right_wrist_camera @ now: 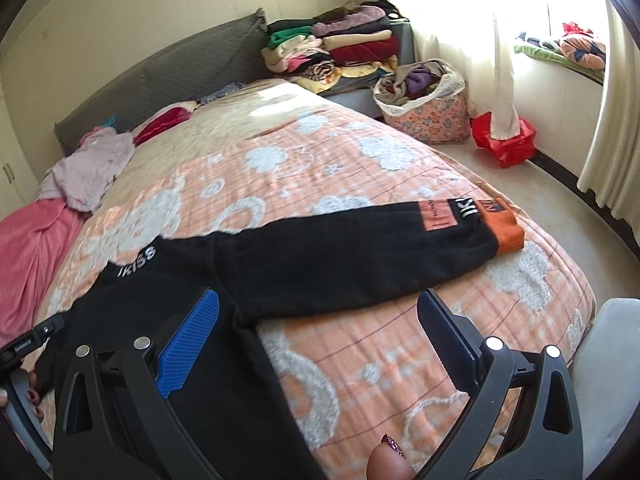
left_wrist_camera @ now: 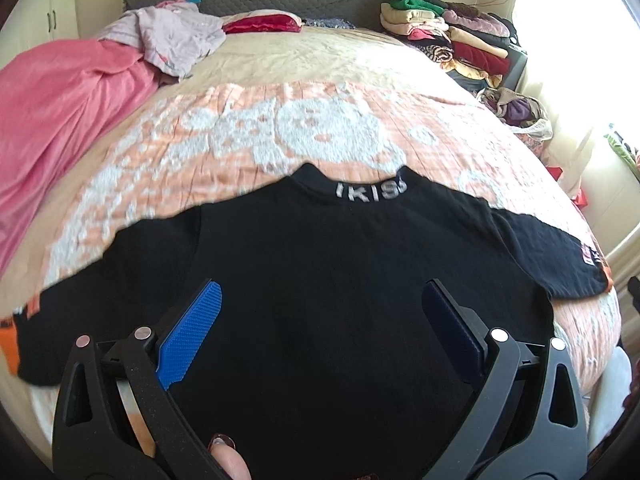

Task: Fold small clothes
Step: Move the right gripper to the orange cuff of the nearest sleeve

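tongs of both hands, left tongs [left_wrist_camera: 320, 328] and right tongs [right_wrist_camera: 318, 336], gape empty over the flat black sweater [left_wrist_camera: 340, 280], so we should pinch the orange cuff [right_wrist_camera: 506, 230] and fold that sleeve [right_wrist_camera: 360, 252] straight across.

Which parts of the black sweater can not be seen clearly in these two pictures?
- Black sweater hem: both views, hidden behind the left gripper and right gripper.
- Left sleeve cuff: left wrist view, cut by the edge.
- Orange patch print: right wrist view, too small.
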Available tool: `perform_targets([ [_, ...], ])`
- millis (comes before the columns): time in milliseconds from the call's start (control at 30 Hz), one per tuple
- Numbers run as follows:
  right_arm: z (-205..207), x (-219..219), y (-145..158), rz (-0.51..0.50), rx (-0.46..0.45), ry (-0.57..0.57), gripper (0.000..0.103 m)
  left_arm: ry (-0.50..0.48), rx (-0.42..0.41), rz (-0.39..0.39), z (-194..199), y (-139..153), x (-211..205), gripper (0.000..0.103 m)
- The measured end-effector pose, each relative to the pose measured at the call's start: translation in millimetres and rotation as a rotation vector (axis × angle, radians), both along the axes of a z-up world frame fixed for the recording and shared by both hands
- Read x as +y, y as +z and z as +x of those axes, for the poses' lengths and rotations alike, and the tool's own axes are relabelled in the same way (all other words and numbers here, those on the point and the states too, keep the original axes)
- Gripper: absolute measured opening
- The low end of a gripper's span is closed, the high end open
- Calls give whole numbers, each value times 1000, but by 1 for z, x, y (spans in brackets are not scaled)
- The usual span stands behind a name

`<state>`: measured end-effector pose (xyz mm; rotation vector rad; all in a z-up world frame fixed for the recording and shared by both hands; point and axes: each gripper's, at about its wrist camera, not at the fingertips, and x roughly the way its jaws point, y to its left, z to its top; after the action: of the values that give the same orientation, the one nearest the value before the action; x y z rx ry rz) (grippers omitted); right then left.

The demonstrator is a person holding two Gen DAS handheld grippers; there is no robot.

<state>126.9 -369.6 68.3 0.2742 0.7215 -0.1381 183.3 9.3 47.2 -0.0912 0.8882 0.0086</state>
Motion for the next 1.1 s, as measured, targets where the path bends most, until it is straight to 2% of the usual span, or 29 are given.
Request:
perform_targets([
  [233,23,-54,-5,52,22,-112,99,-6,-22,-6,30,1,10,94],
  [400,35,-94,-19,75,57,-197,99,1,-23,-54,46,-7,23,94],
  [600,45,-134,-55,215,105,-255,99,10,5,-52,56,-27,33,94],
  [800,52,-160,-85,337,131,-302,99,-16,29,-50,58,-45,29,94],
  [1067,70,-181,-107,418,125,-353,98,-69,62,-57,51,-61,14,94],
  [1100,71,-182,-107,420,123,-358,95,-73,63,-59,50,-62,13,94],
])
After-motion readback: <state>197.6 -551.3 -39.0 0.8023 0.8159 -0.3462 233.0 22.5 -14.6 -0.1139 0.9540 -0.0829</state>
